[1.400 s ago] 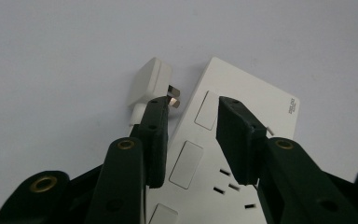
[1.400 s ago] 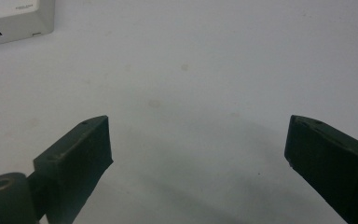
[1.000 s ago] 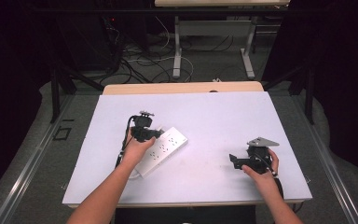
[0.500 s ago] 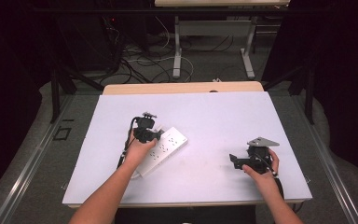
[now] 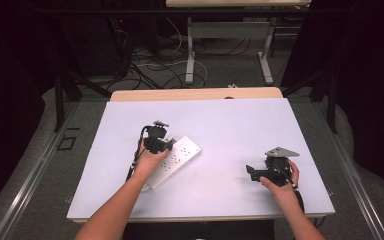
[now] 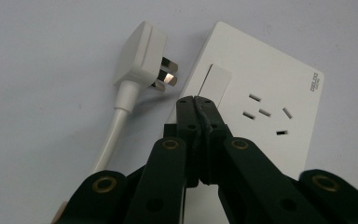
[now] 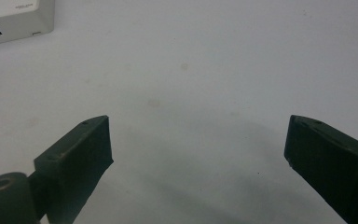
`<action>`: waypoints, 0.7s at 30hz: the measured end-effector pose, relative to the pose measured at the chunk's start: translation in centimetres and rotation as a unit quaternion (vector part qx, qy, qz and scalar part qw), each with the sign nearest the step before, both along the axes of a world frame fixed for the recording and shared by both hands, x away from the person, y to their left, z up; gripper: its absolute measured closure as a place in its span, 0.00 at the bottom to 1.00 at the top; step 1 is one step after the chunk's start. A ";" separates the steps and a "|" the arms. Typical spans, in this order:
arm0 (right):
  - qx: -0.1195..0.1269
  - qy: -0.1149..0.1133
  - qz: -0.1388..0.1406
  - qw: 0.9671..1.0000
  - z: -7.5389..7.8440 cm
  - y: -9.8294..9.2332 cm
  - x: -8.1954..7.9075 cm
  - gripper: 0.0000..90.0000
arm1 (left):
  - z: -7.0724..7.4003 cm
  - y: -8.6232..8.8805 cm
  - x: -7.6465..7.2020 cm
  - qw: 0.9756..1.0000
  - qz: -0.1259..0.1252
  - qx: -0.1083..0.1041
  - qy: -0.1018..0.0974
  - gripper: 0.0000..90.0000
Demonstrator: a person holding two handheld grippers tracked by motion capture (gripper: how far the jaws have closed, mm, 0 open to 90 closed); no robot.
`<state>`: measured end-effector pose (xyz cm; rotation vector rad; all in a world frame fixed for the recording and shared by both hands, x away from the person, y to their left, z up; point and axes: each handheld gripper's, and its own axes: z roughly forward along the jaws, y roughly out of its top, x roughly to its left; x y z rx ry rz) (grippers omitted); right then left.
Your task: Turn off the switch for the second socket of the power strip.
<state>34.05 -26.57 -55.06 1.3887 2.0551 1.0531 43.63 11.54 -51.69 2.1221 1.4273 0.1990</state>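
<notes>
A white power strip [image 5: 176, 159] lies at an angle on the white table [image 5: 230, 125], left of the middle. In the left gripper view its sockets [image 6: 265, 114] and rocker switch [image 6: 214, 83] face up. Its white three-pin plug [image 6: 143, 52] lies on the table beside the strip's end, and the cable [image 6: 114, 128] runs back toward me. My left gripper [image 6: 196, 99] is shut with nothing between its jaws, and its tips sit just over the switch end of the strip [image 5: 166, 145]. My right gripper [image 7: 198, 140] is open low over bare table at the right [image 5: 252, 173], well apart from the strip's corner [image 7: 14, 18].
A wooden strip [image 5: 195, 94] borders the table's far edge. On the floor beyond it are cables [image 5: 155, 65] and the metal legs of another table [image 5: 191, 50]. The left gripper's black cable [image 5: 141, 145] loops beside the person's left hand.
</notes>
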 end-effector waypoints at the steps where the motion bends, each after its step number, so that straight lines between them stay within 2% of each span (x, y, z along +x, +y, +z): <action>1: 0.000 0.000 0.001 1.000 0.0 0.0 0.0 0.08 | 0.0 0.0 0.0 1.000 0.000 0.001 0.000 1.00; 21: -0.001 -0.002 0.002 1.000 0.0 -0.1 0.0 0.08 | -0.3 -0.1 -0.2 1.000 -0.009 0.008 -0.010 1.00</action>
